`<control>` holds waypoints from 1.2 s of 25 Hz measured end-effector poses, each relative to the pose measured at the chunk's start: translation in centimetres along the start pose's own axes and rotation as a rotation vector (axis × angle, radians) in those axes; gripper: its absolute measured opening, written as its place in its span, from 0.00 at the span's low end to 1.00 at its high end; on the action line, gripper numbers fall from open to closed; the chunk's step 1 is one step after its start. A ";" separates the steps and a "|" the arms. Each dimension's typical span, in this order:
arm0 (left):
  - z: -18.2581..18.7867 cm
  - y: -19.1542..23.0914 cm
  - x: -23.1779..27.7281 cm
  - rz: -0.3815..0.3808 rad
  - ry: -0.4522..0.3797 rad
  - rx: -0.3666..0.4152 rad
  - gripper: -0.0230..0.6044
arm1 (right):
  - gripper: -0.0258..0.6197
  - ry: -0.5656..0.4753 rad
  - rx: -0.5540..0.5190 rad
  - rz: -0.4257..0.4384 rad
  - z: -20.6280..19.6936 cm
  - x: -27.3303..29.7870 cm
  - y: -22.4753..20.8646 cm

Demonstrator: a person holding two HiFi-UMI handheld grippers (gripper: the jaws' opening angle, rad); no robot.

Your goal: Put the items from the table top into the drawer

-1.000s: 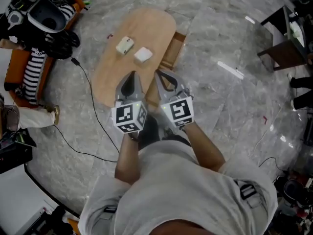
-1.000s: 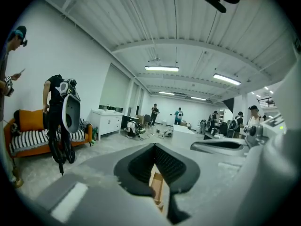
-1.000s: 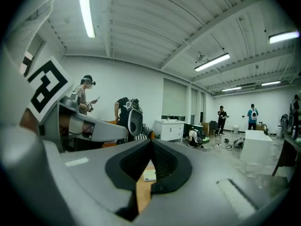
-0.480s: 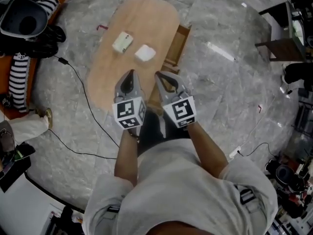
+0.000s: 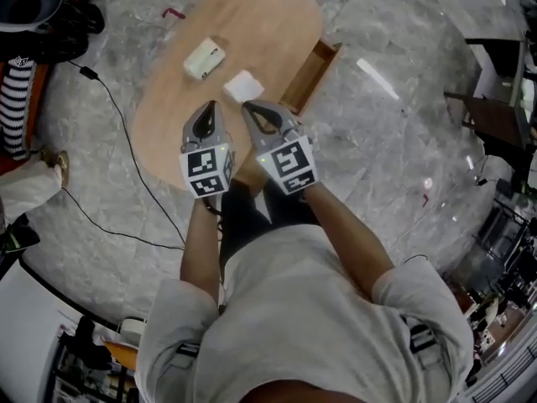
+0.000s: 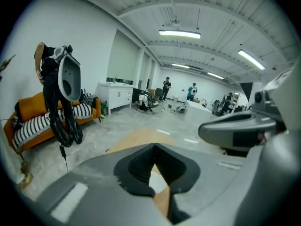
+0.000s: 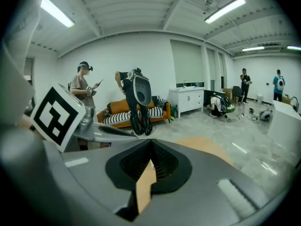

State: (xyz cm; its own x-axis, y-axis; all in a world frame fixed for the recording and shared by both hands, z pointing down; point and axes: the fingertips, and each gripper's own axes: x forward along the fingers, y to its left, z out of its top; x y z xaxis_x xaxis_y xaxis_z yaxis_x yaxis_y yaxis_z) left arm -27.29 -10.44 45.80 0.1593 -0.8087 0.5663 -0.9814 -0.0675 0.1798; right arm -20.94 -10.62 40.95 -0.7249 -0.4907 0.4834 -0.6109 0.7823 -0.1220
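While the person stands at the near end of the oval wooden table (image 5: pixel 260 15), the 2 grippers are held out side by side, their tips over that end of the top. The left gripper (image 5: pixel 210 107) is clenched, its 2 jaws pressed tip to tip with nothing caught between them; its own view shows only tabletop through the notch under the tips. The right gripper (image 5: pixel 249 107) is clenched the same way and just as empty, with bare wood showing below its closed tips.

2 items lie on the table top, apart from each other. A white square item (image 5: pixel 243 86) sits just ahead of the right gripper's tips, touching neither gripper. A cream box (image 5: pixel 204 59) lies farther along the table, to the left of it and near the left edge. The drawer (image 5: pixel 312 72) stands pulled open from the table's right side, beside the white square item.

A black cable (image 5: pixel 126 149) trails across the grey stone floor (image 5: pixel 377 141) on the left, and an orange sofa (image 6: pixel 28 121) stands against the wall.
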 end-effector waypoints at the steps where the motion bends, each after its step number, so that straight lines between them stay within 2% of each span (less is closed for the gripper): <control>1: -0.3 0.6 1.3 0.013 0.024 0.013 0.07 | 0.05 0.010 -0.017 0.016 0.0 0.7 -0.7; 10: -2.5 7.0 13.3 0.069 0.199 0.254 0.07 | 0.05 0.074 -0.019 0.045 -1.6 6.8 -7.6; 17: -6.2 9.0 18.7 0.099 0.322 0.361 0.07 | 0.05 0.103 0.117 0.064 -5.6 10.8 -9.8; 20: -8.6 10.1 20.5 0.104 0.421 0.471 0.07 | 0.05 0.108 0.171 0.085 -7.5 12.8 -9.9; 22: -10.6 10.9 22.1 0.091 0.506 0.532 0.24 | 0.05 0.114 0.182 0.095 -8.5 13.7 -10.1; 24: -12.3 12.0 23.7 0.079 0.574 0.534 0.35 | 0.05 0.125 0.183 0.100 -9.4 14.0 -10.3; 30: -15.0 16.0 26.7 0.099 0.699 0.586 0.37 | 0.05 0.156 0.199 0.088 -11.1 11.6 -12.0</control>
State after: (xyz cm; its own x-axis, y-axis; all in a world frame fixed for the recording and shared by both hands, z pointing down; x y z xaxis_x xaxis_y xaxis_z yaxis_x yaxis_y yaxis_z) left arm -37.10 -24.33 75.86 -0.0868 -0.3013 0.9496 -0.8611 -0.4566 -0.2236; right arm -18.46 -21.42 57.66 -0.7293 -0.3470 0.5897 -0.6097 0.7206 -0.3301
